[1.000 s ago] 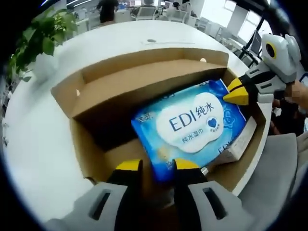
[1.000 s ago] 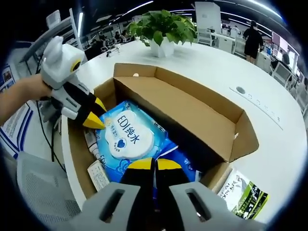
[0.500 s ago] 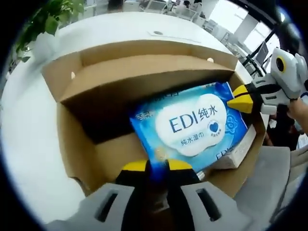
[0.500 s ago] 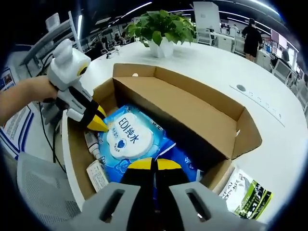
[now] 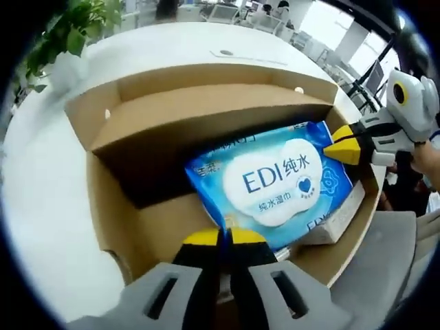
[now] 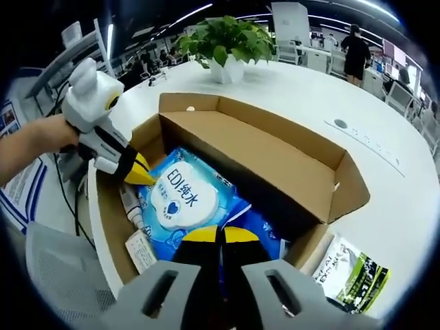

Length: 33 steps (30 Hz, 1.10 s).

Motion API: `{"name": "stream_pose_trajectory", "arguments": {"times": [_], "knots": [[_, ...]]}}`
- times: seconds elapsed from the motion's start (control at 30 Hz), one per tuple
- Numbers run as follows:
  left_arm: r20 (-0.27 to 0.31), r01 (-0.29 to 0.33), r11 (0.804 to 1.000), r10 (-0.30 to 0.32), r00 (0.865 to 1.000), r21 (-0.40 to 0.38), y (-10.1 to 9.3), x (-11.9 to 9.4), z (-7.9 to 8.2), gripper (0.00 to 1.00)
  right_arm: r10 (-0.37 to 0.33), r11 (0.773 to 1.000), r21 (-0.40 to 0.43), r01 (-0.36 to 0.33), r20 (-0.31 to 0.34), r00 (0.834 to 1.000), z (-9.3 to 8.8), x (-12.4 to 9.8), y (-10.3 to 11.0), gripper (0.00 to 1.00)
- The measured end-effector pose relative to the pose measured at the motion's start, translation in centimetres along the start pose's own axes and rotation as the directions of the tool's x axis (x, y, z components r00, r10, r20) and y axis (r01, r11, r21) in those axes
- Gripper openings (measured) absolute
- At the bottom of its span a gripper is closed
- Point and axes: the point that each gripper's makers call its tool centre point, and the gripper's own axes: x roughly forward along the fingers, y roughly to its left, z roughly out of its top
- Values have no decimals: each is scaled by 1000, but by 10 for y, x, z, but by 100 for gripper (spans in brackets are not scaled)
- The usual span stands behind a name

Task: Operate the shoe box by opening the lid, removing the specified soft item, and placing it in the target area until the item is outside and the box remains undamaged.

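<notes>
The open cardboard shoe box [image 5: 113, 206] [image 6: 275, 155] lies on a round white table. Inside it is a blue and white pack of wet wipes [image 5: 275, 180] [image 6: 182, 199] printed "EDI". My left gripper [image 5: 223, 237] is shut on the pack's near edge, and from the other side the left gripper [image 6: 141, 173] shows at the pack's far corner, held by a hand. My right gripper [image 6: 220, 235] is shut on the opposite blue corner. In the left gripper view the right gripper [image 5: 340, 148] touches the pack's right end.
The box's lid flap [image 5: 206, 113] stands up behind the pack. A white carton [image 5: 337, 213], a small tube [image 6: 130, 205] and a card [image 6: 141, 249] lie in the box. A green booklet [image 6: 350, 273] rests beside it. A potted plant [image 6: 230, 41] stands on the table.
My left gripper's jaws have gone from apart to shut on the pack's edge. The right gripper has kept its hold. The pack has barely moved.
</notes>
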Motion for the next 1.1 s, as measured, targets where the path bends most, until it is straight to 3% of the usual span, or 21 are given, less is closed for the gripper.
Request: {"name": "stream_pose_trajectory", "arguments": {"times": [1.1], "knots": [[117, -9, 1000, 9, 993, -1, -34, -37, 19, 0, -12, 999, 35, 9, 69, 998, 21, -41, -7, 0]]}}
